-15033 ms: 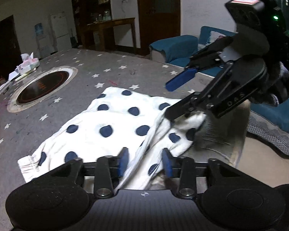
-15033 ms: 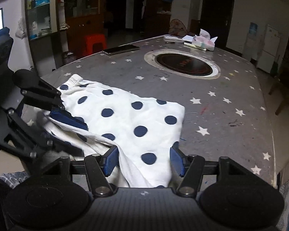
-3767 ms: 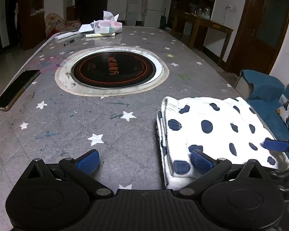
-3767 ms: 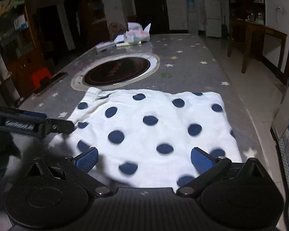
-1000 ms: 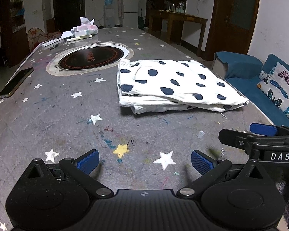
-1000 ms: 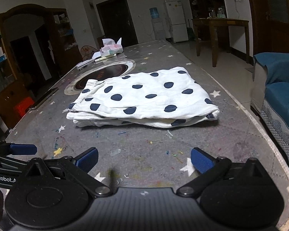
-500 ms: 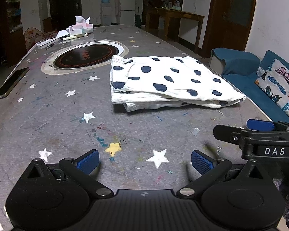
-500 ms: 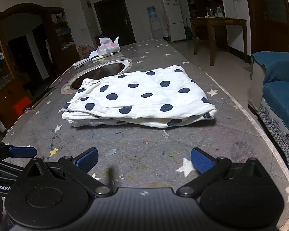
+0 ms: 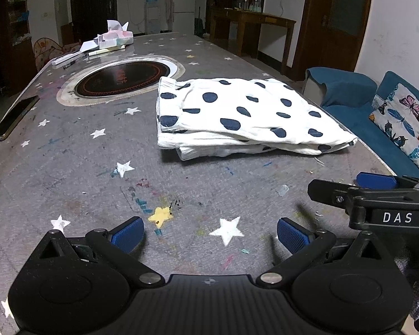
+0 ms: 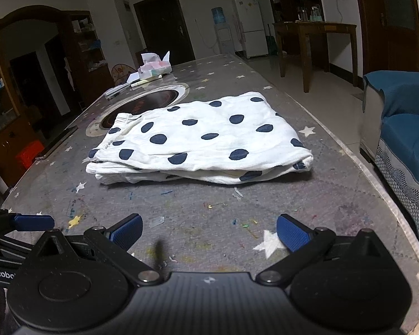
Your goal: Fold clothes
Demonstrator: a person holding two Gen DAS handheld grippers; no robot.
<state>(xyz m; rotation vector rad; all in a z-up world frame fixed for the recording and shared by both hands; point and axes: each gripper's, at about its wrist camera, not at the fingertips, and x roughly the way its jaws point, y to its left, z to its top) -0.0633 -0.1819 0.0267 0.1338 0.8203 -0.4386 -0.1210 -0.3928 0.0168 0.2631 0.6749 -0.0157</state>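
One folded dotted garment (image 9: 237, 114) on table (image 9: 69, 167) | two tools: left tool (image 9: 209, 234) spread, right tool (image 10: 209, 233) spread

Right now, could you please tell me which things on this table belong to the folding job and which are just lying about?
Job:
- polka-dot garment, folded on the table
- left gripper, open
- right gripper, open

Lying about:
- phone
- tissue box
- round cooktop inset
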